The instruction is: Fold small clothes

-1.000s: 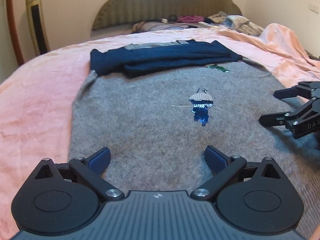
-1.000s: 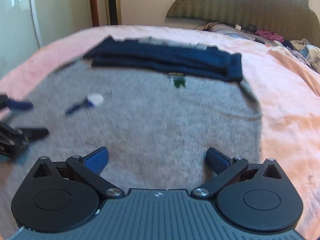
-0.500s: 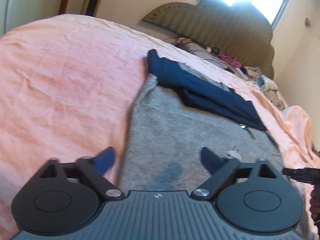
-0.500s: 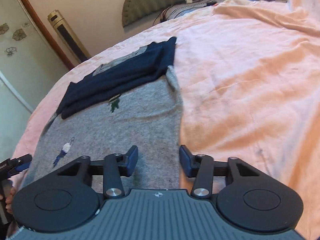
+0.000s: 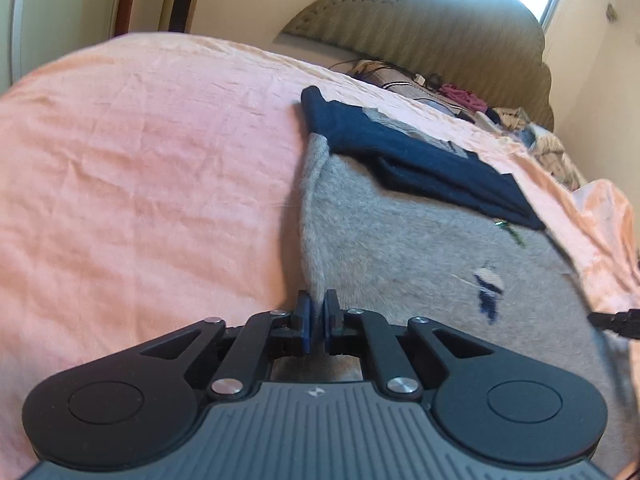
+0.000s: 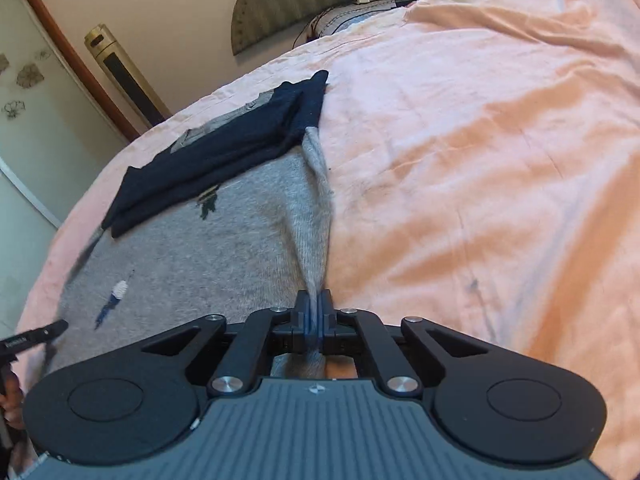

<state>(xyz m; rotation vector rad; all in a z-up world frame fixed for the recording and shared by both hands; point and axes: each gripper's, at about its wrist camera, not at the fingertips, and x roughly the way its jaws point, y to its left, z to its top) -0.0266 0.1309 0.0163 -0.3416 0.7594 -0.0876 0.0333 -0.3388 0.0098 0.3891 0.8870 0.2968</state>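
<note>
A grey sweater [image 5: 400,240] with small embroidered figures lies flat on the pink bedspread [image 5: 140,180]. A folded navy part [image 5: 420,160] lies across its far end. My left gripper [image 5: 316,320] is shut on the sweater's left edge. In the right wrist view the grey sweater [image 6: 200,248] has its right edge pulled up into a ridge. My right gripper [image 6: 318,320] pinches that ridge; its jaws are opening slightly, with the fabric still pressed between the pads. The navy part [image 6: 224,148] lies beyond. Each view shows one black finger of the other gripper at its edge.
The bedspread [image 6: 480,160] stretches wide on both sides of the sweater. A padded headboard [image 5: 440,40] and a heap of loose clothes [image 5: 520,120] are at the far end. A tall tower fan [image 6: 124,80] stands by the wall.
Both grippers moved apart from the sweater's middle to its opposite side edges, rolled, and went from wide open to pinched on the fabric. The right edge now stands up as a ridge.
</note>
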